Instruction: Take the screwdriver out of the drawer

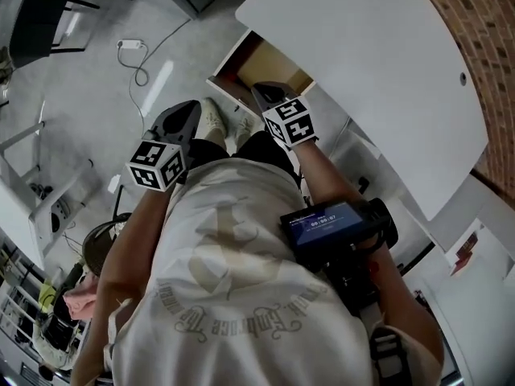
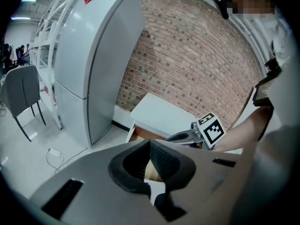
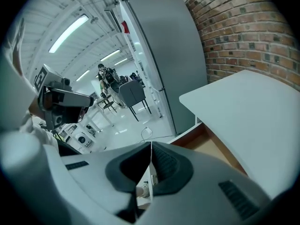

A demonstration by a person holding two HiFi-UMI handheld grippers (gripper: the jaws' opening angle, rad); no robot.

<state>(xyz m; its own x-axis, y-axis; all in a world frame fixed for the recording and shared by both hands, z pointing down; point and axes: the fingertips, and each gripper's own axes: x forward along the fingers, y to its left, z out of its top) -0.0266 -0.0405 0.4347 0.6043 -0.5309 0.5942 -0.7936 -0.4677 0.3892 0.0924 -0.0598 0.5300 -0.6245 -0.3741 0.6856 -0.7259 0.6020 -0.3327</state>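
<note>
Since both pairs of jaws are pressed together with nothing between them, the likeliest slip from here is going into the drawer [image 1: 273, 61] unready. The left gripper [image 2: 150, 143] and the right gripper [image 3: 151, 146] would each have to spread before anything could be taken, and shut tips would only shove a tool about. The screwdriver shows in no view. I judge that it lies in the part of the drawer hidden below and ahead of the right jaws, so that reach would be partly blind. A blind reach could strike the drawer's rim or the edge of the bench [image 1: 378, 63], which overhangs just above and beyond the jaws. A round handle nudged sideways would probably roll away from them.

The drawer is a shallow box of tan, wood-like board with a white rim. The bench top is smooth matte white with a rounded corner. Each gripper has a moulded grey shell, and its jaw pads are black, wedge-shaped and finely ribbed on the gripping face. Behind the bench stands a rough red brick wall [image 2: 197, 64], and below the jaws the floor [image 1: 96, 87] is pale and glossy.
</note>
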